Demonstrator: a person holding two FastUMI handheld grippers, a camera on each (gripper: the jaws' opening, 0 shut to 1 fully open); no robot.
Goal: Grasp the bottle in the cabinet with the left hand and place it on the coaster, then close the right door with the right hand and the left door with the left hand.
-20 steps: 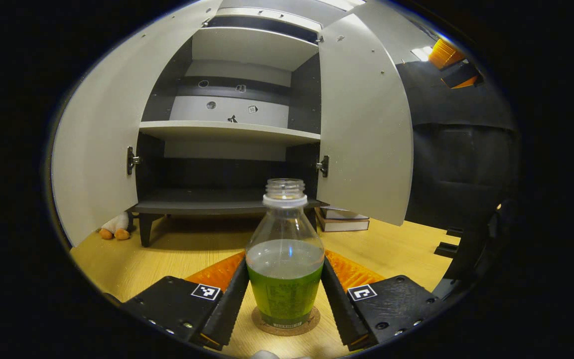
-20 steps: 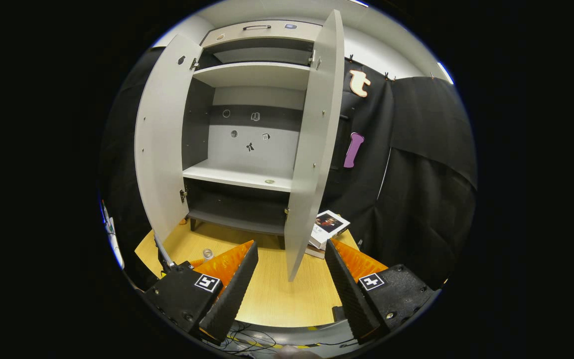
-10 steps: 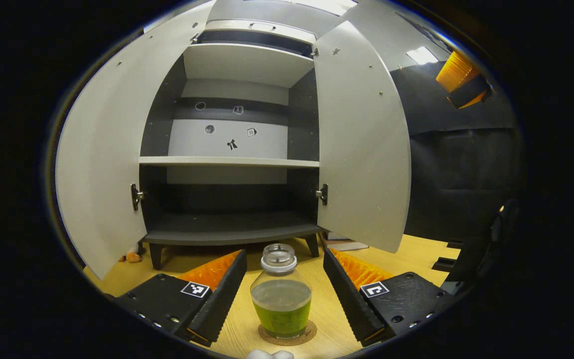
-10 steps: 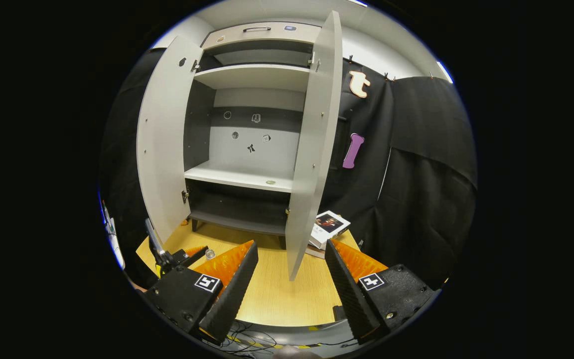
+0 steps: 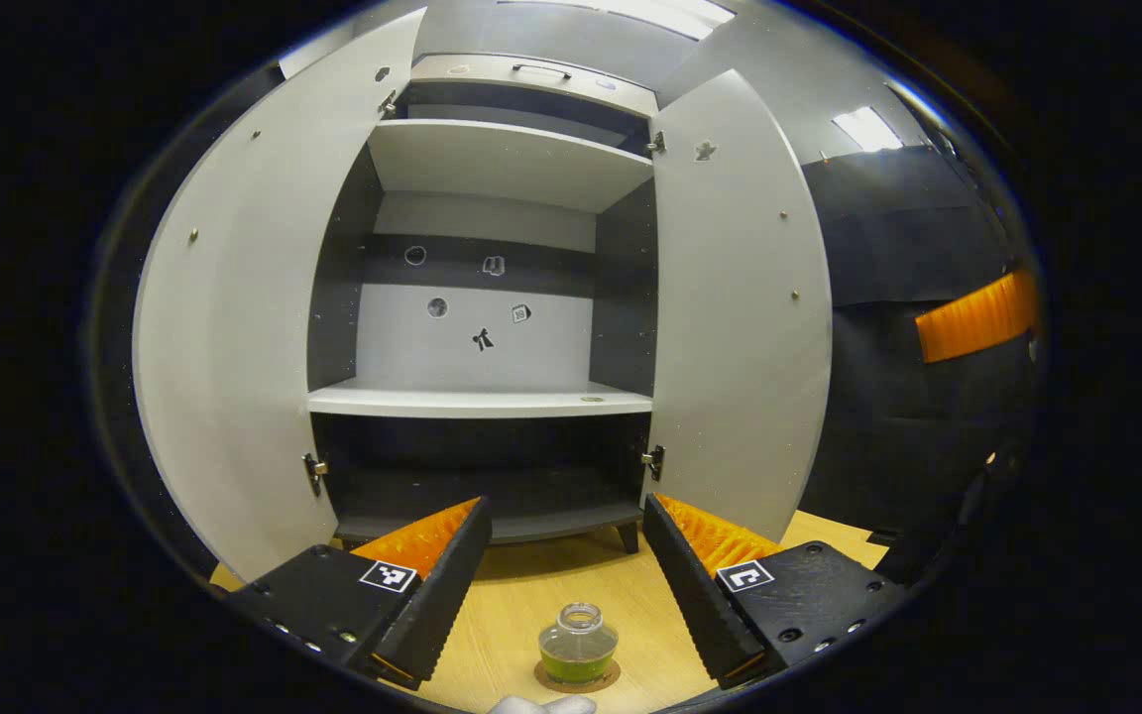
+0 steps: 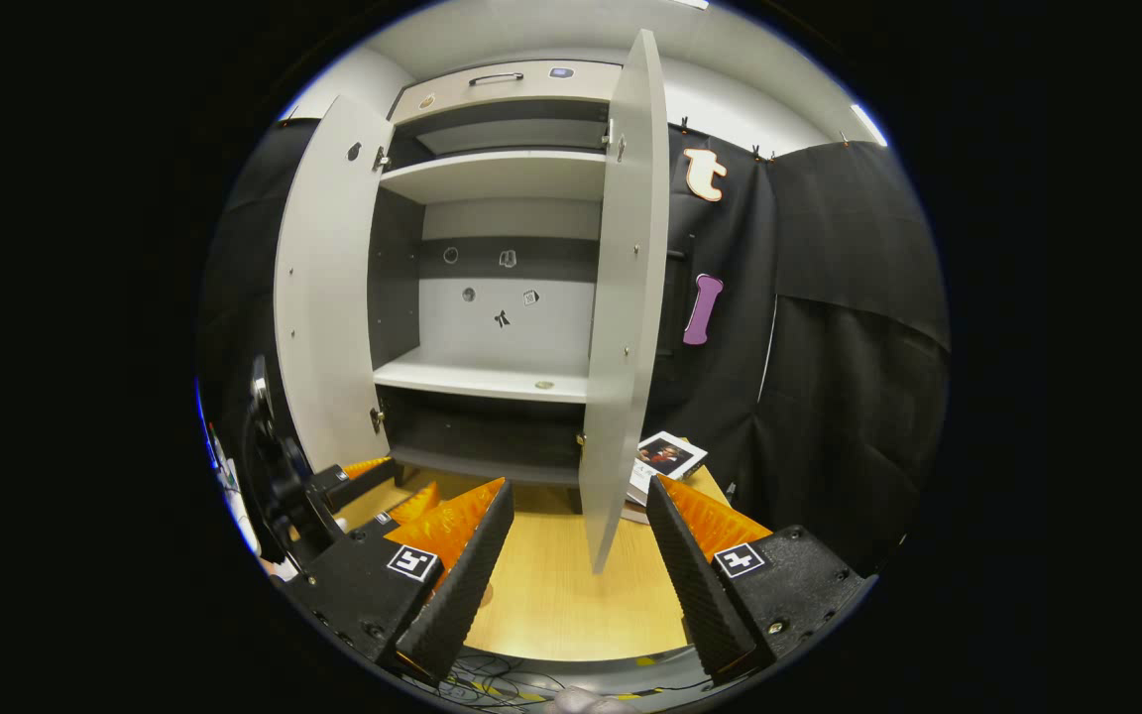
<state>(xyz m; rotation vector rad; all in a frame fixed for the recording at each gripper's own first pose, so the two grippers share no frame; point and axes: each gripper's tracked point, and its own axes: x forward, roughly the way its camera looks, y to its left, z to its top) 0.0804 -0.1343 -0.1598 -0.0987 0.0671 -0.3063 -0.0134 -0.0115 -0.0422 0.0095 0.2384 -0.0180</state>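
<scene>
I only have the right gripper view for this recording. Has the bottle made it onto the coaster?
Observer: Yes. In the left gripper view the bottle stands upright on the coaster.
Operator: Is the left hand-held gripper gripping it?
Observer: No. The left hand-held gripper is open, and neither finger touches the bottle.
Operator: Is the bottle capped?
Observer: No cap; its mouth is open, with green liquid in the lower part.
</scene>
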